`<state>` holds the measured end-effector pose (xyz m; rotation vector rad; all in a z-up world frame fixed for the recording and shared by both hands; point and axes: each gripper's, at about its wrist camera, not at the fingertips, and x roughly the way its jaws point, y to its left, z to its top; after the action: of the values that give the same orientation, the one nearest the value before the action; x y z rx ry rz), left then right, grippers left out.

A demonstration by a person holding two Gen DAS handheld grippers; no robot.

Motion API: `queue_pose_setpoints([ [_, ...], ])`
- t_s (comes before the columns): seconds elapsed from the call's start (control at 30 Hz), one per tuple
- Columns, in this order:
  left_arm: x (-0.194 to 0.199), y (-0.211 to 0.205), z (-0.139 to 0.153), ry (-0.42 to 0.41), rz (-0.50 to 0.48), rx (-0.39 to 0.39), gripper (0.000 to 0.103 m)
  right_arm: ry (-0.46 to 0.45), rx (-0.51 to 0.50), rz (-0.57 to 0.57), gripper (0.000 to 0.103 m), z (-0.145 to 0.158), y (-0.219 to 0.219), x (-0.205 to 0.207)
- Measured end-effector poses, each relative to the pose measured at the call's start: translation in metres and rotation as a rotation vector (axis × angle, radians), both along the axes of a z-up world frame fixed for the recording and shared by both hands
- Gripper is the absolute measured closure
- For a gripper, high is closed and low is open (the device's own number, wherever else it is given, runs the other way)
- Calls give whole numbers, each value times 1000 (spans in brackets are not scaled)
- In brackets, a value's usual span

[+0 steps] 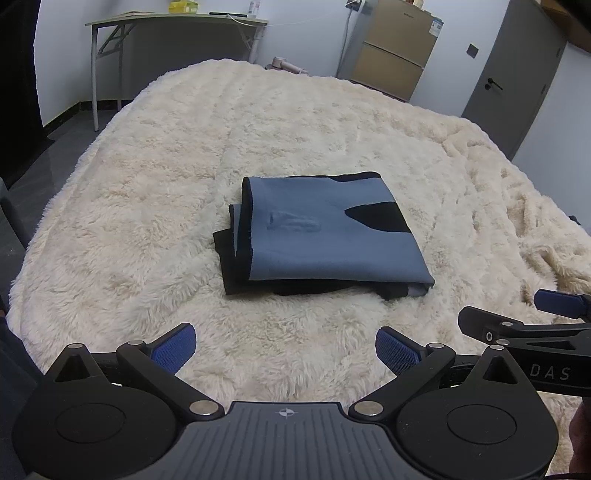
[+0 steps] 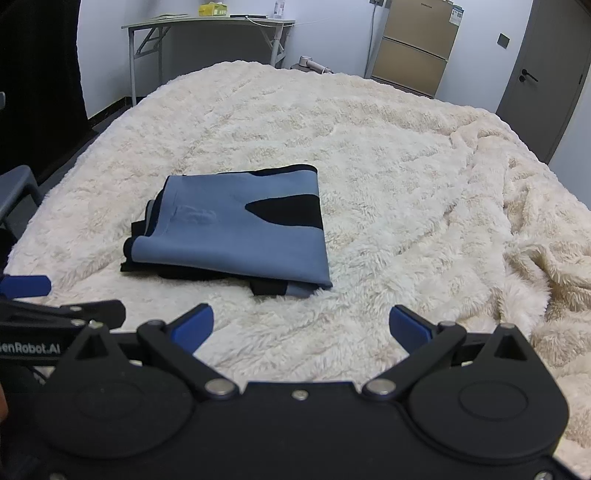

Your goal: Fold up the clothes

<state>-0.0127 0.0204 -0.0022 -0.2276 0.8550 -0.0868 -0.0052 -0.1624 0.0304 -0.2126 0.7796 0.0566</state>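
A blue and black garment (image 1: 325, 236) lies folded into a neat rectangle on a fluffy cream blanket (image 1: 184, 184); it also shows in the right wrist view (image 2: 240, 229). My left gripper (image 1: 286, 349) is open and empty, held back from the garment's near edge. My right gripper (image 2: 301, 328) is open and empty too, a little short of the garment's near right corner. The right gripper's fingers (image 1: 561, 301) show at the right edge of the left wrist view. The left gripper's fingers (image 2: 26, 286) show at the left edge of the right wrist view.
The blanket (image 2: 406, 184) is bunched into folds at the right (image 2: 535, 240). A desk (image 1: 173, 22) stands beyond the bed at the back left. A tan cabinet (image 1: 391, 48) and a grey door (image 1: 517, 74) are at the back right.
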Motion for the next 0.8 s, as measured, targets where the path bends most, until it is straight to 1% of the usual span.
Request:
queue_pose_setpoints([
  [0.8,0,3,-1,4,9,-15,0,2,-2,11,0,1,2,0],
])
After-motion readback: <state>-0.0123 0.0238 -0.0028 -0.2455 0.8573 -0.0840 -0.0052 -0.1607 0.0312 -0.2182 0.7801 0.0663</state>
